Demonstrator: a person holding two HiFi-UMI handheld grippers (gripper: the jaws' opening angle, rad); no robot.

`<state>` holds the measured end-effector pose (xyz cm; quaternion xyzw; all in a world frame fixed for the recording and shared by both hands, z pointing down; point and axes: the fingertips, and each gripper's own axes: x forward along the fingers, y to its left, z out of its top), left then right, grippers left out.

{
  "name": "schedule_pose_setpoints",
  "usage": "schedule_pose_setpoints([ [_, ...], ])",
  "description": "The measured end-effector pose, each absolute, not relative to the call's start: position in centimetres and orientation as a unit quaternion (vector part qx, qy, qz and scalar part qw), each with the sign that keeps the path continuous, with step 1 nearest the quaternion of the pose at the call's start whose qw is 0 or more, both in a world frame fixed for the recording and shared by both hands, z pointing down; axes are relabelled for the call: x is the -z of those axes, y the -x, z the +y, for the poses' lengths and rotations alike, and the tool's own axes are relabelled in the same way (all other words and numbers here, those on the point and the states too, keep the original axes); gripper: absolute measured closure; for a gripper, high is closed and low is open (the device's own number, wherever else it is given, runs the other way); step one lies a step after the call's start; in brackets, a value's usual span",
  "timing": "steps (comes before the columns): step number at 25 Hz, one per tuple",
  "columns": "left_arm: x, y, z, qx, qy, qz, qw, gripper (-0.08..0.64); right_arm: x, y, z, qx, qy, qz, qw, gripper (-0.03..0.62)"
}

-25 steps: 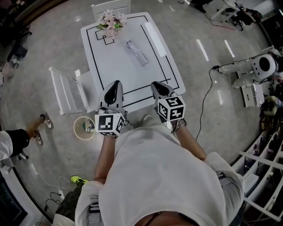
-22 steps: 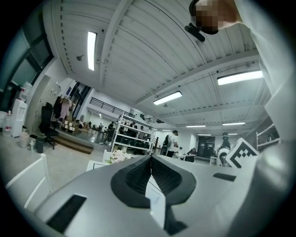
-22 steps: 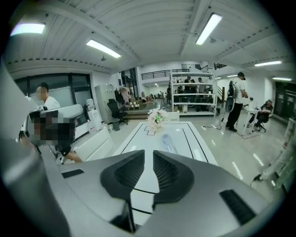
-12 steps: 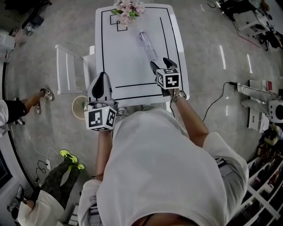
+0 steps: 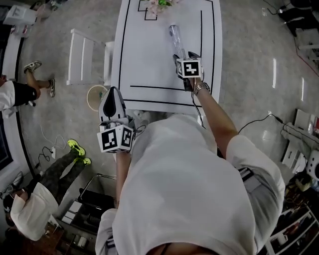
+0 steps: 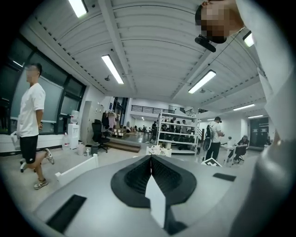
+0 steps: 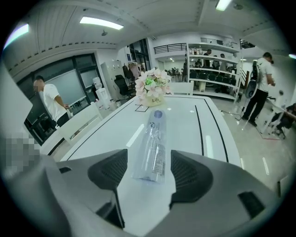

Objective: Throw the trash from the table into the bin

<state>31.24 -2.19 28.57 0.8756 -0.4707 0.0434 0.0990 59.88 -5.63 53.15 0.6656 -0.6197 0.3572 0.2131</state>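
Note:
A clear plastic bottle (image 5: 176, 39) (image 7: 152, 146) lies lengthwise on the white table (image 5: 149, 60), cap end away from me. My right gripper (image 5: 183, 56) (image 7: 149, 167) reaches over the table's near right part. Its jaws are opening, with the bottle's base end between the fingers and the pads apart from it. My left gripper (image 5: 112, 92) (image 6: 151, 157) is shut with nothing in it, held off the table's near left corner. It points out across the room. The round bin (image 5: 94, 95) stands on the floor beside that corner, partly behind the left gripper.
A pot of flowers (image 5: 160, 4) (image 7: 152, 89) stands at the table's far end. A white chair (image 5: 84, 57) is on the table's left side. One person (image 5: 17, 92) stands at the left and another (image 5: 35, 209) sits at the lower left. Shelving (image 7: 215, 69) lines the back of the room.
My right gripper moved forward and down over the table to the bottle, and its jaws went from shut to wide apart. The left gripper stayed near my body, shut.

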Motion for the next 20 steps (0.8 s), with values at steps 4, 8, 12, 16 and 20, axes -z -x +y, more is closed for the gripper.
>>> schedule_pose_setpoints([
  [4, -28.6, -29.5, -0.7, -0.056, -0.856, -0.506, 0.09, 0.554, -54.7, -60.5, -5.8, -0.369, -0.669, -0.605, 0.222, 0.313],
  [8, -28.8, -27.1, 0.6, -0.052, -0.83, -0.547, 0.095, 0.554, -55.9, -60.1, -5.7, -0.377, -0.658, -0.606, 0.241, 0.313],
  [12, -29.3, -24.8, 1.3, -0.044, -0.81, -0.575, 0.104, 0.554, -55.2, -59.0, -6.3, -0.359, -0.656, -0.617, 0.246, 0.334],
  [16, -29.5, -22.8, 1.8, -0.034, -0.803, -0.586, 0.109, 0.554, -53.5, -56.6, -5.8, -0.341, -0.65, -0.636, 0.236, 0.348],
  [20, -29.7, -20.2, 2.3, -0.019, -0.796, -0.594, 0.114, 0.554, -52.1, -52.8, -4.9, -0.333, -0.634, -0.66, 0.227, 0.354],
])
